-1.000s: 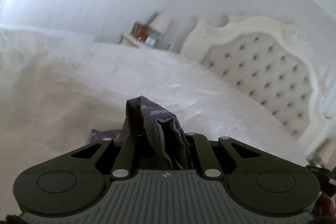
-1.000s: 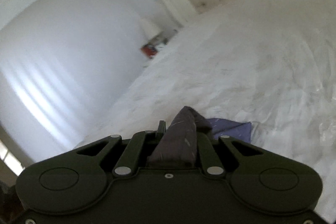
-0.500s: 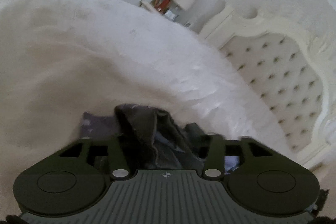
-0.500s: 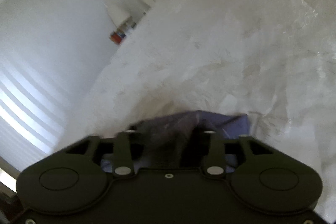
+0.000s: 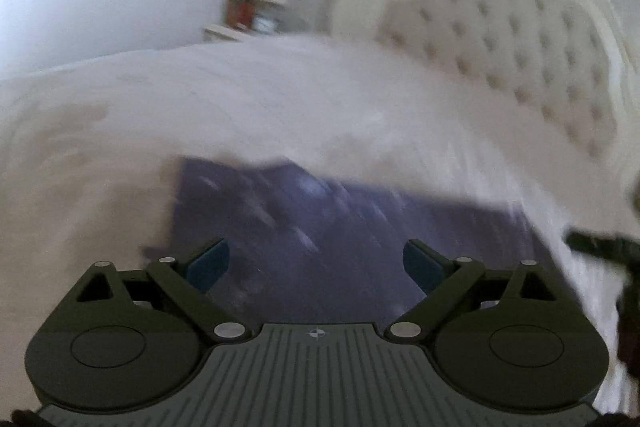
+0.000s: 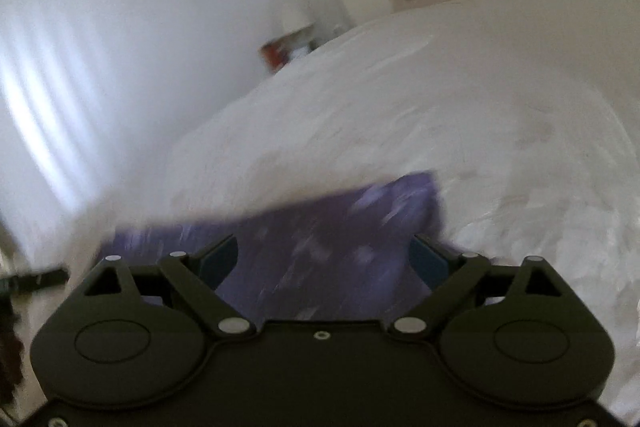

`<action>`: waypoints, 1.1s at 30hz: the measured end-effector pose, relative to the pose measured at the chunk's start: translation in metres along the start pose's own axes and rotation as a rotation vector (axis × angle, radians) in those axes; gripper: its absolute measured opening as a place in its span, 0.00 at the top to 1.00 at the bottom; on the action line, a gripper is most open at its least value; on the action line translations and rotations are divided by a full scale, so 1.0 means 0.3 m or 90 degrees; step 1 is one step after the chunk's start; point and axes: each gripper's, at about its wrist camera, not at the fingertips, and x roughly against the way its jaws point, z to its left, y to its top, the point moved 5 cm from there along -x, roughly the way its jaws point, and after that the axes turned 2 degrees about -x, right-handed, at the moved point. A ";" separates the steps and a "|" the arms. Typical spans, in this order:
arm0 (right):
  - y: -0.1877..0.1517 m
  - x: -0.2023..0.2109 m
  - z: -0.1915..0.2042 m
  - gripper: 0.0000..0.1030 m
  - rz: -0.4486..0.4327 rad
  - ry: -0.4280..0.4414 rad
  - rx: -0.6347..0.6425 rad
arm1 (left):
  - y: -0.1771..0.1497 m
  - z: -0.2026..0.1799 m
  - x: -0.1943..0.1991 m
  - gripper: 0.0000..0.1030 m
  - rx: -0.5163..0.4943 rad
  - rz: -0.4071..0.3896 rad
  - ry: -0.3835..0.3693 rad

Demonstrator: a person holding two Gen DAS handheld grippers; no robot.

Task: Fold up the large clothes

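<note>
A purple patterned garment lies flat on the white bed at lower centre; a tufted headboard and cluttered nightstand stand beyond. Left tongs and right tongs are opening wide, gripping nothing.

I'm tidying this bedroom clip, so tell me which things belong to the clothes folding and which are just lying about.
Part of the job:
- purple garment, lying on the bed
- left hand-held gripper, jaws opening, nothing gripped
- right hand-held gripper, jaws opening, nothing gripped
- white bedcover, the folding surface

Just there:
- tufted headboard
- bedside clutter, too blurred to identify
</note>
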 end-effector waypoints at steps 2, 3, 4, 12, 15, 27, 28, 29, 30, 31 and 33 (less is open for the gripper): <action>-0.056 -0.025 0.093 0.09 0.029 0.002 0.070 | -0.044 -0.067 -0.030 0.08 -0.043 0.031 -0.009; -0.086 -0.041 0.143 0.10 0.042 0.005 0.106 | -0.063 -0.094 -0.047 0.08 -0.058 0.043 -0.012; -0.106 -0.069 0.192 0.10 0.055 0.007 0.136 | -0.078 -0.112 -0.067 0.08 -0.071 0.053 -0.010; -0.160 -0.262 0.224 0.09 0.101 -0.074 0.208 | -0.080 0.011 -0.199 0.08 -0.049 0.071 0.035; -0.112 -0.300 0.116 0.05 0.093 -0.126 0.150 | -0.066 0.051 -0.226 0.09 -0.027 0.074 0.013; -0.086 -0.327 -0.038 0.02 0.082 -0.153 0.073 | -0.060 0.148 -0.238 0.07 0.039 0.093 0.067; -0.076 -0.320 -0.050 0.02 0.088 -0.145 0.065 | -0.060 0.151 -0.224 0.07 0.034 0.101 0.067; -0.070 -0.303 -0.053 0.02 0.094 -0.137 0.058 | -0.068 0.157 -0.202 0.07 0.033 0.105 0.064; -0.071 -0.298 -0.060 0.01 0.096 -0.135 0.057 | -0.075 0.165 -0.190 0.07 0.033 0.109 0.059; -0.077 -0.273 -0.067 0.01 0.094 -0.136 0.058 | -0.085 0.174 -0.171 0.07 0.035 0.109 0.054; -0.092 -0.213 -0.080 0.01 0.091 -0.147 0.057 | -0.115 0.187 -0.108 0.07 0.041 0.103 0.042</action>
